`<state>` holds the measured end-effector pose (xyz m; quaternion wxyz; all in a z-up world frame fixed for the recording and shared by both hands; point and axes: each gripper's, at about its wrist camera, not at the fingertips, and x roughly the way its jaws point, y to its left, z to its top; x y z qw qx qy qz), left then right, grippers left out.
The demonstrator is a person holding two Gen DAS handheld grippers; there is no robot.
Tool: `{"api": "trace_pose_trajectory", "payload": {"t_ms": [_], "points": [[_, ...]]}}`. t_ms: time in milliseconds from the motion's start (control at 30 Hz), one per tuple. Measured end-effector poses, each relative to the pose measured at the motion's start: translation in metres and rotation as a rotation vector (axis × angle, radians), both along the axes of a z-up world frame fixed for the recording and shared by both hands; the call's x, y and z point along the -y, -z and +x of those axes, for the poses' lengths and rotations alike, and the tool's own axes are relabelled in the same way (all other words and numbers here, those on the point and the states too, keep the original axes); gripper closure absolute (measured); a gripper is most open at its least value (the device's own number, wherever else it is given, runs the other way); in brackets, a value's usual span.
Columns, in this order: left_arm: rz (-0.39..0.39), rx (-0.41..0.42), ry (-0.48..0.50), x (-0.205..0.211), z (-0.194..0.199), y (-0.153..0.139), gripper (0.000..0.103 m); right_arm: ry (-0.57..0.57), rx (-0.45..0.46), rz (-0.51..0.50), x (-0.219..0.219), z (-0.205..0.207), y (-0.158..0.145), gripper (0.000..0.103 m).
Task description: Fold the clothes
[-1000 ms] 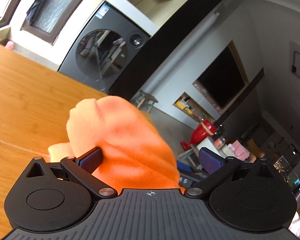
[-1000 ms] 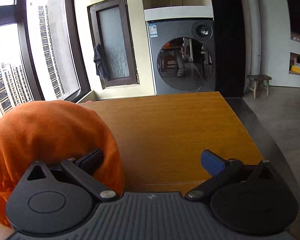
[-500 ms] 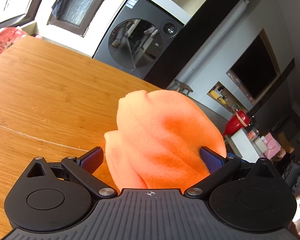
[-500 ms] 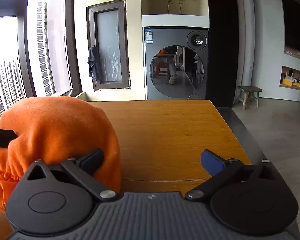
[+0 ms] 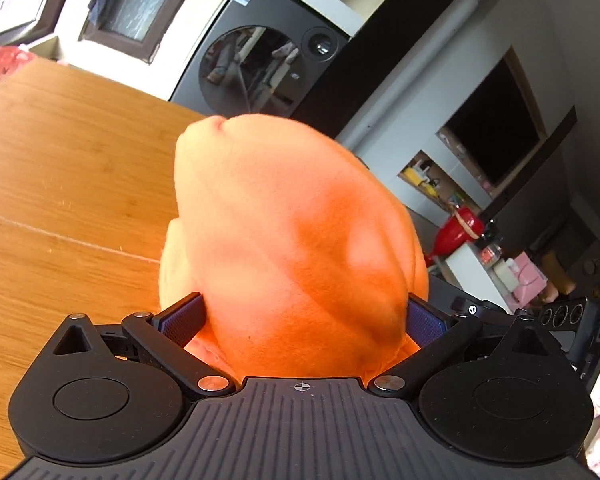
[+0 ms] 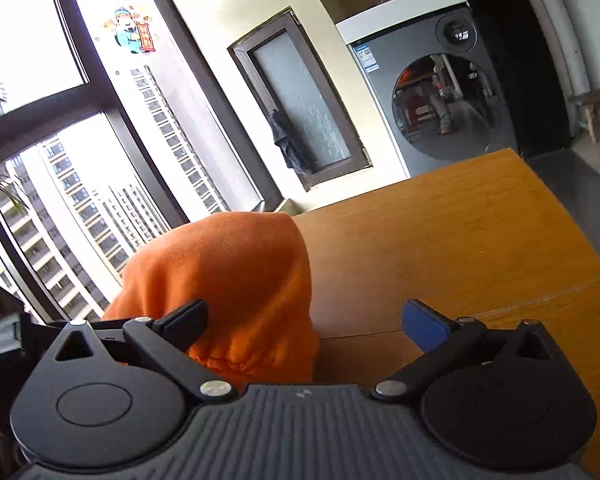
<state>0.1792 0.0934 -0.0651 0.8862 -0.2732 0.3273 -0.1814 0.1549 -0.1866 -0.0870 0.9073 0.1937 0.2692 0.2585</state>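
Observation:
An orange fleece garment point(image 5: 292, 220) bulges up in a rounded bunch over the wooden table point(image 5: 60, 152). In the left wrist view it fills the whole gap of my left gripper point(image 5: 304, 318), whose jaws stand wide apart and touch the cloth on both sides. In the right wrist view the same garment point(image 6: 228, 272) hangs over the left finger point(image 6: 188, 320) of my right gripper point(image 6: 306, 320), which is open. Its blue-padded right finger point(image 6: 424, 324) is bare above the table point(image 6: 440, 240). The lower part of the garment is hidden behind both gripper bodies.
A grey washing machine point(image 6: 440, 100) stands past the table's far end, beside a tall window point(image 6: 60, 160). A red bag point(image 5: 0, 68) sits at the far left corner. The table's right edge point(image 6: 572, 220) drops to a dark floor with a small stool point(image 6: 592, 108).
In the left wrist view the garment went from resting on the left finger to filling the whole gap. The right gripper tilted and swung toward the window, with the cloth still over its left finger.

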Motion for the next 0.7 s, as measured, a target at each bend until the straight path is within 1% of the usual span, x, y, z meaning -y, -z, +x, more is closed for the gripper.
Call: {"api": "trace_pose_trajectory", "payload": {"t_ms": [33, 67, 167, 267, 400, 533, 600, 633, 700], "points": [[-0.003, 0.001, -0.002, -0.001, 0.001, 0.004, 0.000, -0.017, -0.017, 0.001, -0.001, 0.002, 0.003, 0.005], [0.008, 0.008, -0.003, -0.001, 0.001, 0.004, 0.000, -0.027, -0.020, -0.030, -0.006, 0.005, 0.004, 0.008], [0.045, 0.027, -0.025, -0.009, 0.006, 0.002, 0.000, -0.056, 0.005, -0.107, -0.022, 0.015, 0.005, 0.009], [0.067, 0.035, -0.076, -0.031, 0.014, 0.000, 0.000, -0.096, 0.028, -0.142, -0.046, 0.035, 0.000, 0.010], [0.125, 0.049, -0.169, -0.070, 0.027, -0.006, 0.000, -0.162, 0.041, -0.166, -0.091, 0.075, -0.003, 0.009], [0.185, 0.063, -0.222, -0.104, 0.047, -0.015, 0.000, -0.194, 0.073, -0.203, -0.139, 0.120, -0.004, 0.001], [0.217, 0.071, -0.238, -0.116, 0.054, -0.022, 0.000, -0.204, 0.083, -0.205, -0.156, 0.139, -0.003, 0.001], [0.233, 0.082, -0.246, -0.121, 0.056, -0.028, 0.000, -0.208, 0.079, -0.198, -0.163, 0.148, -0.003, 0.001], [0.263, 0.131, -0.276, -0.125, 0.051, -0.042, 0.000, -0.199, 0.086, -0.203, -0.175, 0.160, -0.003, 0.001]]}}
